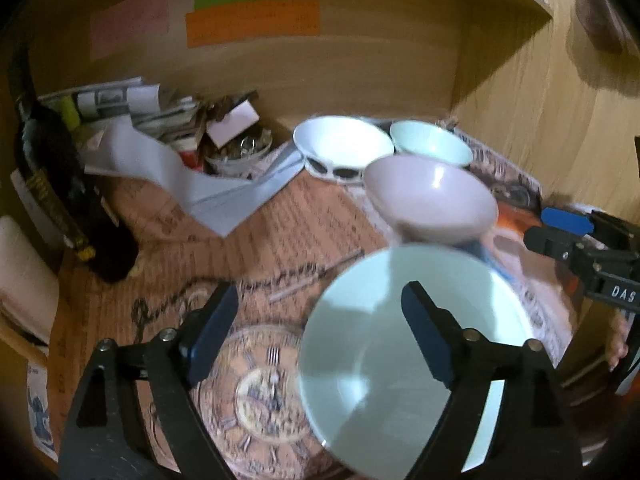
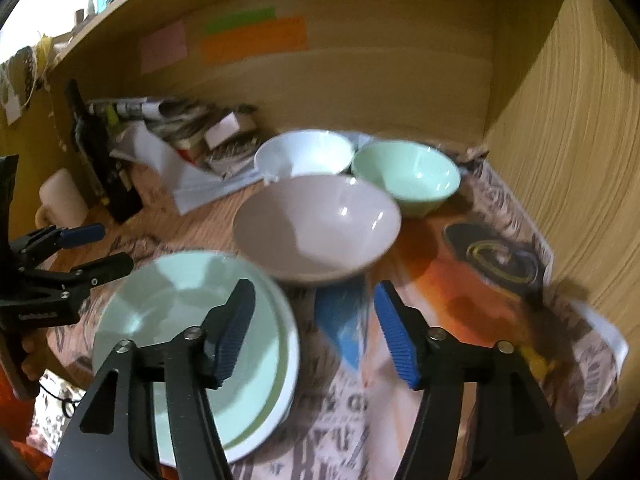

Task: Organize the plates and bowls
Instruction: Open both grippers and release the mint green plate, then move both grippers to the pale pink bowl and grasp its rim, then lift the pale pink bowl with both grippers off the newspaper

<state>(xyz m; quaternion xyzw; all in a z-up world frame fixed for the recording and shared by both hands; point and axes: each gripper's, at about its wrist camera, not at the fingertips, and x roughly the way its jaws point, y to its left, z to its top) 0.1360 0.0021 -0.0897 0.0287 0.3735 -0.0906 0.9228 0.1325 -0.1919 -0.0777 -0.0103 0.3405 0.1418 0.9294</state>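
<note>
A stack of plates [image 1: 384,364] [image 2: 180,320], pale green on top, lies on the newspaper-covered shelf. Behind it stand a pinkish-grey bowl [image 1: 430,196] [image 2: 316,224], a white bowl [image 1: 342,148] [image 2: 304,152] and a mint green bowl [image 1: 430,142] [image 2: 406,176]. My left gripper [image 1: 320,300] [image 2: 110,246] hangs open above the stack's left edge, with nothing gripped. My right gripper [image 2: 314,292] [image 1: 540,226] is open just right of the stack, in front of the pinkish bowl, and holds nothing.
A dark bottle [image 1: 52,184] [image 2: 96,148] and a white mug [image 2: 60,200] stand at the left. Piled papers [image 1: 132,108] and a small bowl of odds and ends [image 1: 240,152] fill the back left. Wooden walls [image 2: 560,140] close in the back and right.
</note>
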